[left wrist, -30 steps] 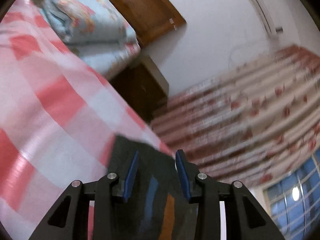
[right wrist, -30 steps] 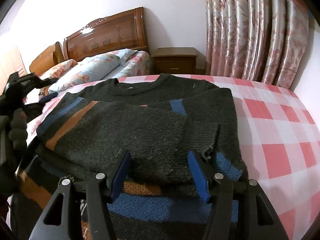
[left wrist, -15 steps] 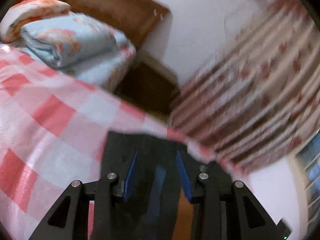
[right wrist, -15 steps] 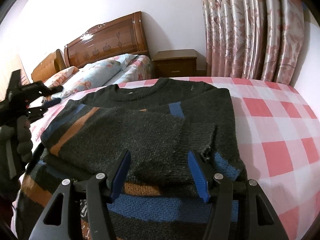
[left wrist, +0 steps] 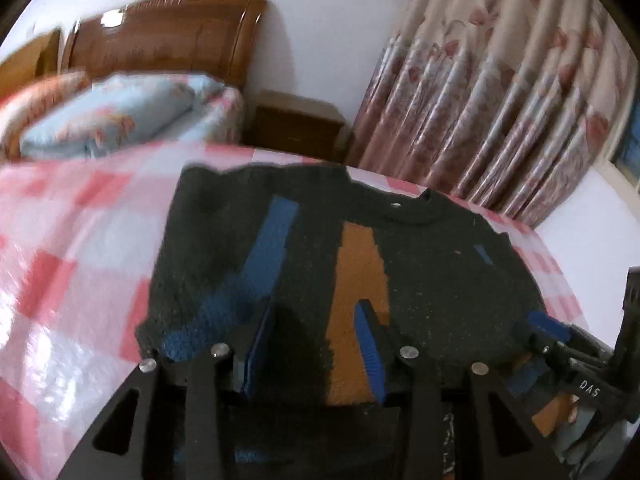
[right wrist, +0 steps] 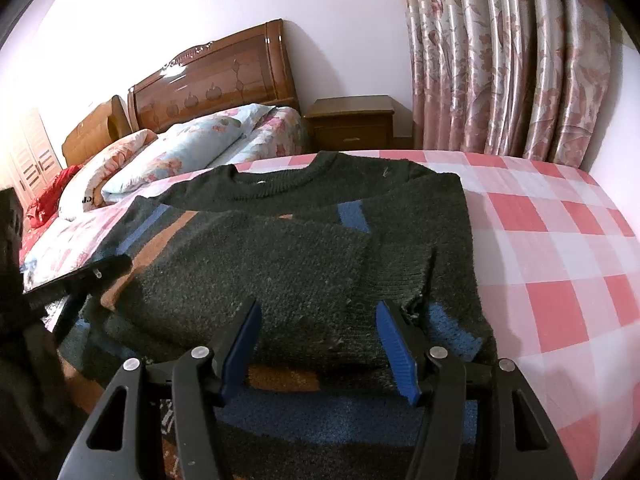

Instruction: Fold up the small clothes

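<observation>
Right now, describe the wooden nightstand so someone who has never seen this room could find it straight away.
Start at the carved brown wooden headboard against the white wall, then look right toward the pink floral curtains. The small brown wooden nightstand stands in the gap between them, behind the pink checked bedspread. It is the only low, boxy piece there, with a drawer front.

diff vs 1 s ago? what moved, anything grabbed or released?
The left gripper swung round from the sweater's left edge, where it faced the wall and curtain, to look along the sweater toward the collar, jaws open throughout. Nothing was grabbed or released. The right gripper stayed open at the hem; the sleeves stayed folded in.
</observation>
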### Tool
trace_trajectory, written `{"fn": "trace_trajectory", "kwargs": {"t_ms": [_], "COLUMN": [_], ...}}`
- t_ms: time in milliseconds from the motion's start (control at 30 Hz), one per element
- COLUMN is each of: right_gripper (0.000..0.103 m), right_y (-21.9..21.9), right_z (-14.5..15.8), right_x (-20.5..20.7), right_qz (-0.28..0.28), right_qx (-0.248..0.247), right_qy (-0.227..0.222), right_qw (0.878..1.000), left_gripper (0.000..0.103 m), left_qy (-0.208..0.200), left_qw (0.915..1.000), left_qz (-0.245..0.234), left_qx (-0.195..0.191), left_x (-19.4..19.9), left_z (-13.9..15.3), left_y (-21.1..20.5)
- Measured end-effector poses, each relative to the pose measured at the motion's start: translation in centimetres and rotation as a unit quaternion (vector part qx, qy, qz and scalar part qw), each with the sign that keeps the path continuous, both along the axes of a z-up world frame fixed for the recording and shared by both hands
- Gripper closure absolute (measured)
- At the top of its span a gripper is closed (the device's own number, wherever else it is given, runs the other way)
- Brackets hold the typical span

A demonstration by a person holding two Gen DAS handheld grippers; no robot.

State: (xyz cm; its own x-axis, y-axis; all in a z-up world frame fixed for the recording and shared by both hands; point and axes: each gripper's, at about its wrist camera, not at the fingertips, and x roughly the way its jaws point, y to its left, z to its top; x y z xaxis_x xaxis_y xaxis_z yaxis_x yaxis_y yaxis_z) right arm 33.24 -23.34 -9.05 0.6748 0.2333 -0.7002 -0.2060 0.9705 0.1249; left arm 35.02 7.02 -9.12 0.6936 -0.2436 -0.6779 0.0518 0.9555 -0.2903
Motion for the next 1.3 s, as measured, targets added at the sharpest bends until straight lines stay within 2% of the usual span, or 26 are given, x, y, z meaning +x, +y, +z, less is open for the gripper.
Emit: {"fn": "trace_trajectory", "kwargs": {"t_ms": [67,167,267,333,367,433,467,600,667,700,733,800,867,967,1033,1067,1100,1133,1167,1200,1300], "right_gripper": [0.0,0.0,0.0,0.0,0.0,0.0,0.0,0.0,0.0,0.0,0.0,0.0,0.0,0.0,0.0,0.0,0.0,0.0,0.0,0.0,0.0], "right_y": [0.5,1.3,2.1,3.5,4.2,5.1,5.2,5.2,5.8,6.3,6.5,5.4,3.9,1.6,0.4,0.2,0.3,0.8,1.3,2.1,5.2], "right_z": [-0.1,0.1,0.9,0.0,-0.7,-0.5,-0.2,1.8,1.0,0.0,-1.1,-1.4,-1.4,-1.4,-1.3,-1.2,-0.8,-0.3,0.1,0.3,-0.6], "right_x": [0.0,-0.3,-2.5,-3.2,-3.1,-3.4,-3.6,-7.2,-8.4,-8.8,-9.0,-10.3,-11.9,-14.3,-16.1,-16.3,-17.2,-18.2,-18.9,-19.2,-19.7], "right_qz": [0.005,0.007,0.01,0.02,0.033,0.038,0.038,0.059,0.083,0.099,0.105,0.105,0.109,0.105,0.085,0.074,0.058,0.057,0.068,0.082,0.134], "right_qx": [-0.011,-0.033,-0.01,-0.038,-0.063,-0.1,-0.1,-0.071,-0.076,-0.091,-0.113,-0.1,-0.112,-0.108,-0.109,-0.115,-0.121,-0.119,-0.111,-0.102,-0.09], "right_qy": [0.001,0.0,-0.012,0.007,0.02,0.02,0.025,-0.012,0.004,0.023,0.043,0.049,0.057,0.059,0.062,0.062,0.054,0.038,0.022,0.011,0.021], "right_qw": [1.0,0.999,1.0,0.999,0.997,0.994,0.994,0.996,0.994,0.991,0.987,0.988,0.986,0.987,0.988,0.989,0.989,0.991,0.991,0.991,0.987], "left_gripper": [0.059,0.06,0.059,0.059,0.058,0.059,0.064,0.062,0.062,0.064,0.065,0.063,0.063,0.063,0.063,0.066,0.067,0.067,0.066,0.066,0.064], "left_qy": [0.022,0.004,0.001,0.015,0.005,0.02,0.024,-0.014,0.0,0.018,0.02,0.029,0.024,0.023,0.03,0.037,0.036,0.027,0.018,0.012,-0.002], "left_qw": [0.9997,0.9999,0.999,0.9983,0.9988,0.9989,0.9989,0.9989,0.9978,0.9965,0.9958,0.9963,0.9946,0.9948,0.9948,0.9942,0.9955,0.998,0.9994,0.9993,0.9965], "left_qz": [0.0,-0.012,-0.03,-0.037,-0.037,-0.028,-0.024,-0.044,-0.059,-0.065,-0.068,-0.054,-0.065,-0.059,-0.032,-0.003,0.006,0.0,-0.014,-0.032,-0.076], "left_qx": [0.011,0.0,0.031,0.042,0.033,0.032,0.032,0.012,0.031,0.048,0.058,0.059,0.076,0.08,0.092,0.101,0.088,0.057,0.024,0.011,0.035], "left_x": [-0.1,-2.7,-5.2,-5.9,-6.1,-5.9,-6.3,-10.4,-11.4,-11.5,-11.8,-12.3,-13.4,-15.1,-15.7,-16.2,-16.8,-17.7,-18.3,-19.1,-20.1], "left_z": [0.3,1.5,0.7,-1.2,-1.1,-1.3,-1.1,0.2,-0.7,-1.8,-2.3,-2.3,-2.5,-2.7,-2.5,-2.3,-1.9,-1.3,-1.0,-0.7,-0.9], "left_y": [-0.2,-0.7,-1.6,-1.7,-1.2,-0.4,-0.2,0.0,-0.5,-0.8,-0.7,0.4,1.3,2.9,3.6,3.7,3.6,3.2,2.6,1.4,-2.2]}}
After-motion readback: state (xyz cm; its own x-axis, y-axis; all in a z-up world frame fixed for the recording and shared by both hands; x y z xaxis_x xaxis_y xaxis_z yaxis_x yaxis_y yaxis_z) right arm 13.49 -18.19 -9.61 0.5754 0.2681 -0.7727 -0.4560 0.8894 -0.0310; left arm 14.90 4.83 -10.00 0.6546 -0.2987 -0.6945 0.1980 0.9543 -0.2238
